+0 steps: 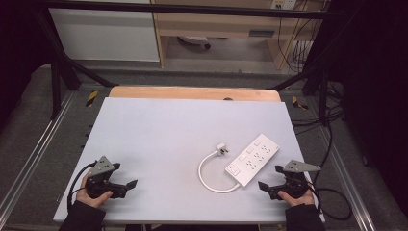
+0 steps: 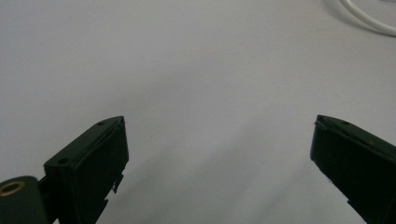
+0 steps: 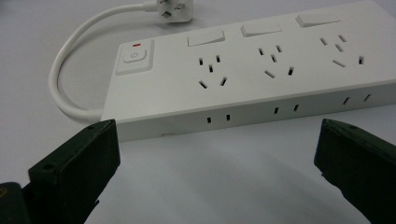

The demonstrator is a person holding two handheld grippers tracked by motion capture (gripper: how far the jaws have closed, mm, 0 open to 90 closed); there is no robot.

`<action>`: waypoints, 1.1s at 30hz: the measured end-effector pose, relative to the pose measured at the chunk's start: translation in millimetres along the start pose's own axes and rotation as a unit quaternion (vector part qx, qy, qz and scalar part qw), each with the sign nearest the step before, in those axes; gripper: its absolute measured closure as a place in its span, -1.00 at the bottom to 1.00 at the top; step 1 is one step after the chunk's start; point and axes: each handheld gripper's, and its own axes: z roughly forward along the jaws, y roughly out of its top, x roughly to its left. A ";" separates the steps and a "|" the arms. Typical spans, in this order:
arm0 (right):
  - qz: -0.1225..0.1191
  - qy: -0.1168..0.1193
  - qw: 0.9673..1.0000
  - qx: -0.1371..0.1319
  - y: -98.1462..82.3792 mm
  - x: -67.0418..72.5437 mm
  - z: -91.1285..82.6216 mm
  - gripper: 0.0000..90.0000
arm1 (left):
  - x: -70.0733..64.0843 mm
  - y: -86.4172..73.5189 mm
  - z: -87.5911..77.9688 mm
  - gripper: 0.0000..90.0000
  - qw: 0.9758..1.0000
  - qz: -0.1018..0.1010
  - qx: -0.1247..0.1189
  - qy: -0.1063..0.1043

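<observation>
Pale grey-white table top (image 1: 168,139), matte, with a strip of bare wood edge (image 1: 192,92) showing along the far side. Around it: grey carpet floor (image 1: 29,130), black frame bars (image 1: 57,62) overhead and at both sides, yellow-black tape marks (image 1: 91,98) at the far corners, a white panel (image 1: 103,31) and a wooden shelf unit (image 1: 216,24) behind, cables hanging at the right rear (image 1: 298,48). White power strip (image 1: 252,159) lies flat on the right half of the table, angled diagonally, near end just beside the right gripper (image 1: 270,178). Its short white cord (image 1: 208,174) loops left off the near end and curls back to the plug (image 1: 222,148), which rests on the table beside the strip, not inserted. Left gripper (image 1: 129,185) sits near the front-left corner, well apart from the strip; hand (image 1: 91,192) around the body. Both grippers: jaws spread wide, nothing between them. Right hand (image 1: 293,195) partly cut off by the bottom edge; sleeves cropped too. Room at far left and right is too dark to read. High view is too coarse for socket detail; right gripper view gives it: power button with a red mark (image 3: 134,57), three rocker switches (image 3: 206,37), three socket groups (image 3: 212,70), slot pairs along the side wall. Far end of the strip runs out of that frame. Left gripper view has bare table (image 2: 187,70) between the jaws and a sliver of cord (image 2: 369,18) at top right.
</observation>
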 end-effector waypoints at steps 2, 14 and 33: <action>-0.004 -0.002 1.000 0.000 -0.1 0.0 0.5 -0.98 | 0.1 0.2 -0.1 -0.91 1.000 -0.001 0.000 0.001; -0.010 0.000 1.000 0.004 2.7 4.7 0.6 -0.98 | 0.5 -1.4 -0.6 -0.90 1.000 -0.006 -0.001 0.003; -0.028 0.006 1.000 0.004 12.2 16.9 4.4 -0.98 | 0.5 -1.5 -0.8 -0.89 1.000 -0.003 0.000 0.009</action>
